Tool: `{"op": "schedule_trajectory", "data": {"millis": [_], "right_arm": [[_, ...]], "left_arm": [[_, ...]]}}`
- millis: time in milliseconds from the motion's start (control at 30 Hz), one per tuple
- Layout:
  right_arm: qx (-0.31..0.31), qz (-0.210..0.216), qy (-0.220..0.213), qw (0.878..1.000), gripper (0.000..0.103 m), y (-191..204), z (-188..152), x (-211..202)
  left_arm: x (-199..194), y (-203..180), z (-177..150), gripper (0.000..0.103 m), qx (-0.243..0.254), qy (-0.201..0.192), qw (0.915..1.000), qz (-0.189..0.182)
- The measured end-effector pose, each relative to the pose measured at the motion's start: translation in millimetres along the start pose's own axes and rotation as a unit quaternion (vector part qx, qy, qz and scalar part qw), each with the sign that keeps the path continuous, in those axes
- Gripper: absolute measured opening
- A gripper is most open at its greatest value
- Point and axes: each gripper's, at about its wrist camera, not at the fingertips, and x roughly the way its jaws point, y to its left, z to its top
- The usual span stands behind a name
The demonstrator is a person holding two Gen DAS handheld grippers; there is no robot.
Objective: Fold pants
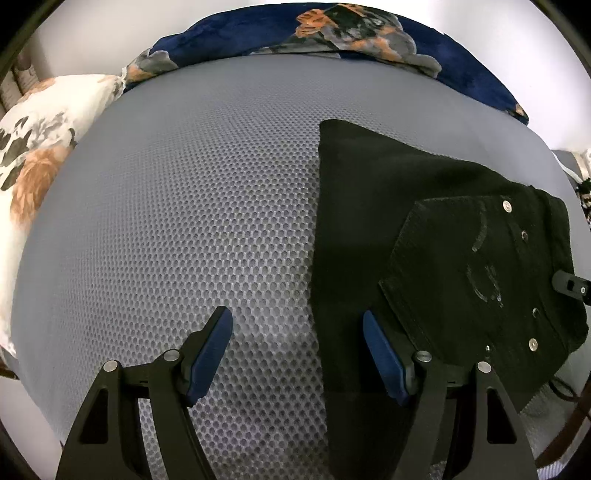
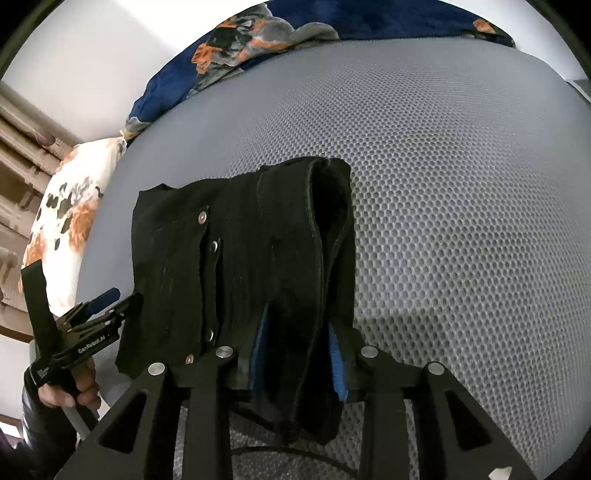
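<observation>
**Final fold of the pants — right gripper holding, left free**

The black pants (image 1: 424, 236) lie already folded into a compact bundle on the grey mesh mattress (image 1: 184, 221) of the bed, toward its near edge. The back pocket and rivets face up. A floral pillow (image 1: 40, 147) and a dark blue blanket (image 1: 258, 33) sit well apart at the far side.

Right gripper (image 2: 297, 354): closed on a thick rolled edge of the pants, with blue pads pressing the cloth from both sides. The held edge looks several layers deep.

Left gripper (image 1: 295, 343): jaws spread wide, nothing between them. One finger hovers over bare mattress, the other over the left margin of the pants. Whether it touches the cloth I cannot tell.

Judgement: the task looks late-stage; the step in hand is probably laying or squaring the last fold.

Notes for doing it well:
- Keep the right gripper low and move it slowly, so the stacked layers do not slide apart.
- Bring the left gripper onto the free left edge — pin or pinch it as an anchor before the right side travels.
- Align edge to edge, then release only once the bundle rests flat.

Risk: denim this thick tends to spring open; the mesh may drag on the lowest layer.
</observation>
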Motion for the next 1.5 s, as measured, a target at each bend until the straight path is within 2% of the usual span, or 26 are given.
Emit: {"op": "schedule_trajectory", "data": {"millis": [600,667,700,767,833,1000,1133,1233,1400,1467,1500], "right_arm": [[0.006,0.001,-0.006,1.0,0.031,6.8,-44.1,-34.2],[0.009,0.005,-0.008,1.0,0.028,7.0,-45.9,-33.7],[0.009,0.009,-0.008,1.0,0.023,8.1,-45.3,-32.7],[0.001,0.004,-0.008,1.0,0.023,11.9,-44.7,-31.7],[-0.014,-0.008,-0.012,1.0,0.015,16.8,-45.7,-33.8],[-0.021,-0.015,-0.025,0.999,0.01,21.7,-53.5,-51.9],[-0.021,-0.036,-0.02,0.999,0.01,23.3,-64.4,-50.3],[-0.019,-0.054,-0.01,0.998,0.01,17.3,-67.5,-34.1],[-0.015,-0.048,0.005,0.999,0.011,12.7,-62.1,-28.9],[-0.014,-0.045,0.008,0.999,0.014,10.4,-61.7,-29.9],[-0.011,-0.048,0.008,0.999,0.019,9.9,-61.4,-30.6]], "left_arm": [[-13.2,-13.2,-28.0,0.074,0.004,0.0,0.9995,-0.033],[-13.9,-13.8,-29.7,0.074,0.003,0.0,0.9994,-0.034],[-14.1,-14.3,-30.7,0.074,0.004,0.001,0.9994,-0.035],[-14.2,-15.0,-32.0,0.074,0.005,0.001,0.9993,-0.036],[-14.3,-15.7,-33.3,0.074,0.006,0.001,0.9993,-0.037],[-14.8,-16.3,-37.6,0.074,0.004,0.005,0.999,-0.045],[-16.3,-17.9,-43.4,0.074,0.014,0.008,0.9986,-0.05],[-13.1,-17.5,-46.7,0.074,0.009,0.013,0.9982,-0.057],[-8.8,-14.7,-45.7,0.074,0.003,0.019,0.9974,-0.069],[-7.7,-14.1,-45.4,0.076,-0.001,0.019,0.9974,-0.07],[-6.9,-14.5,-44.8,0.076,-0.003,0.019,0.9974,-0.07]]}}
